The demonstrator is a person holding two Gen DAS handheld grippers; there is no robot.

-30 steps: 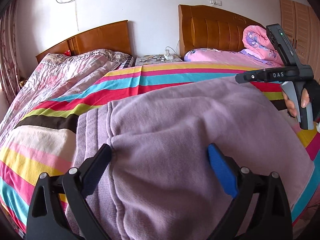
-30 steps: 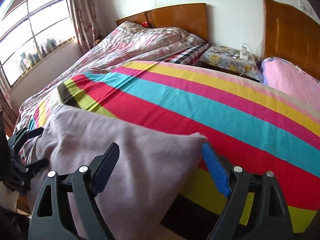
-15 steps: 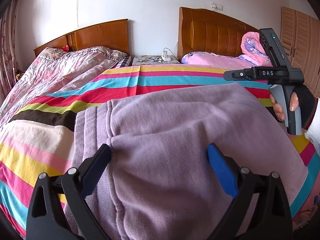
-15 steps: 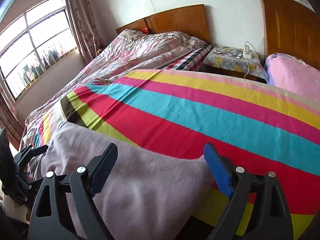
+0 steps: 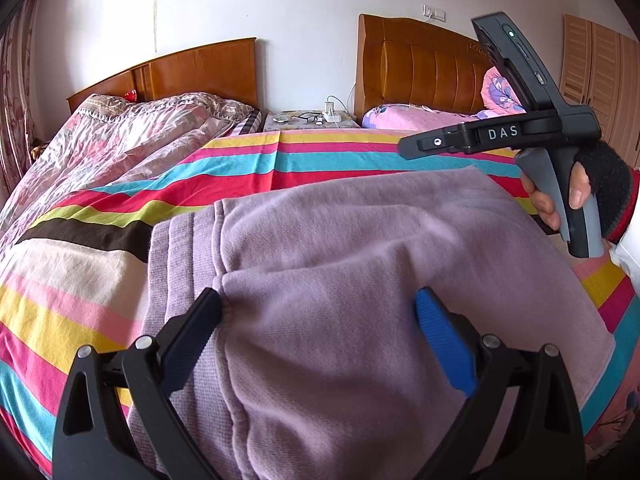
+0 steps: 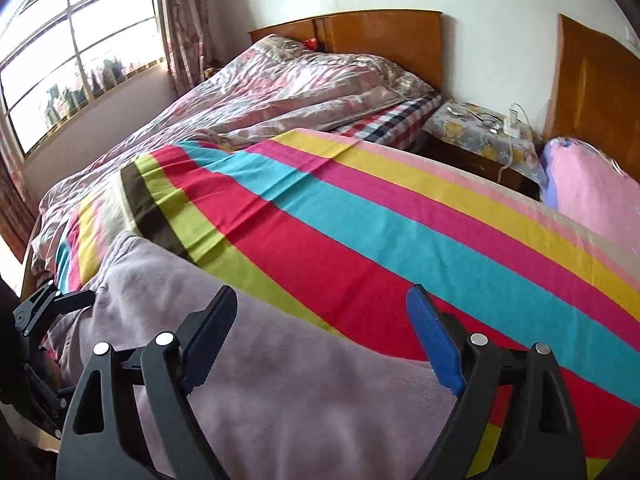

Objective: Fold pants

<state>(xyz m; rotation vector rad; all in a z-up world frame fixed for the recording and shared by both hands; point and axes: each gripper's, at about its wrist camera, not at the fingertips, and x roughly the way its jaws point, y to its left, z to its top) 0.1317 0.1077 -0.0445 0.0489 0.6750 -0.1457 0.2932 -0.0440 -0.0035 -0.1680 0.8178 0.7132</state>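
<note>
The lilac pants (image 5: 340,280) lay folded over on the striped bedspread (image 5: 100,280), their ribbed waistband toward the left. The left gripper (image 5: 318,320) hung just above them with its jaws wide apart, one dark finger near a seam at the waistband, the blue one over the smooth fabric; nothing was clamped. At the right edge a hand (image 5: 576,196) in a fingerless glove held the handle of the right gripper (image 5: 496,136), raised above the bedspread beyond the pants. Behind stood two wooden headboards (image 5: 192,72) and a small nightstand (image 5: 308,120) between them.
</note>
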